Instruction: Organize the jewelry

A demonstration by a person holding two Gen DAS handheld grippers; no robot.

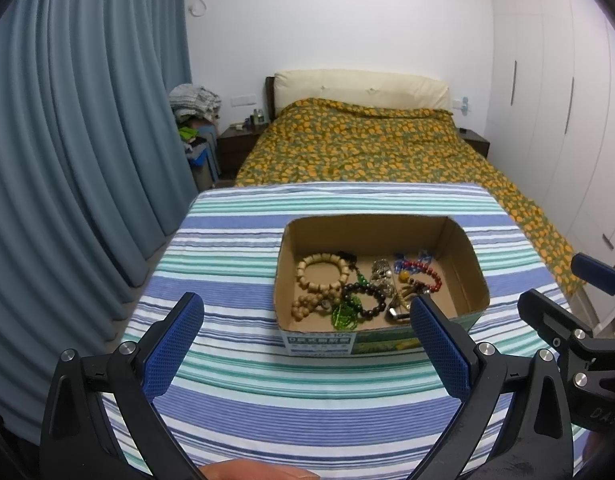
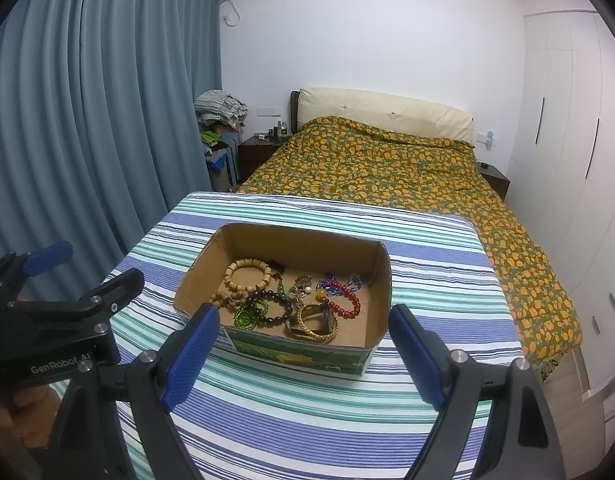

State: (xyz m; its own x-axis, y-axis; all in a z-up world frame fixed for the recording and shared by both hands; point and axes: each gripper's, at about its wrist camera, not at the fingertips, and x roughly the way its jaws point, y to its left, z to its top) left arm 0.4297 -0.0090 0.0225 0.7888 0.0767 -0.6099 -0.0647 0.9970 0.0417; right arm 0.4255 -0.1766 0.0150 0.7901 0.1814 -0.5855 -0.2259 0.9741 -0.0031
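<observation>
An open cardboard box (image 1: 467, 268) (image 2: 381, 280) stands on a striped tablecloth (image 1: 267, 400) (image 2: 287, 420). Inside lie a tan wooden bead bracelet (image 1: 321, 272) (image 2: 247, 274), a dark bead bracelet (image 1: 367, 300) (image 2: 273, 308), green beads (image 1: 344, 316) (image 2: 245, 316), a red bead bracelet (image 1: 427, 278) (image 2: 343, 300), blue links (image 2: 353, 280), silver pieces (image 1: 381, 274) and a gold bangle (image 2: 313, 322). My left gripper (image 1: 303, 344) is open and empty, in front of the box. My right gripper (image 2: 303, 354) is open and empty, in front of the box.
Beyond the table is a bed (image 1: 367, 148) (image 2: 387, 160) with a yellow-green cover. Blue curtains (image 1: 87, 140) (image 2: 107, 120) hang at the left. White wardrobes (image 1: 555, 100) (image 2: 567, 120) stand at the right. Each view shows the other gripper at its edge (image 1: 567, 320) (image 2: 67, 304).
</observation>
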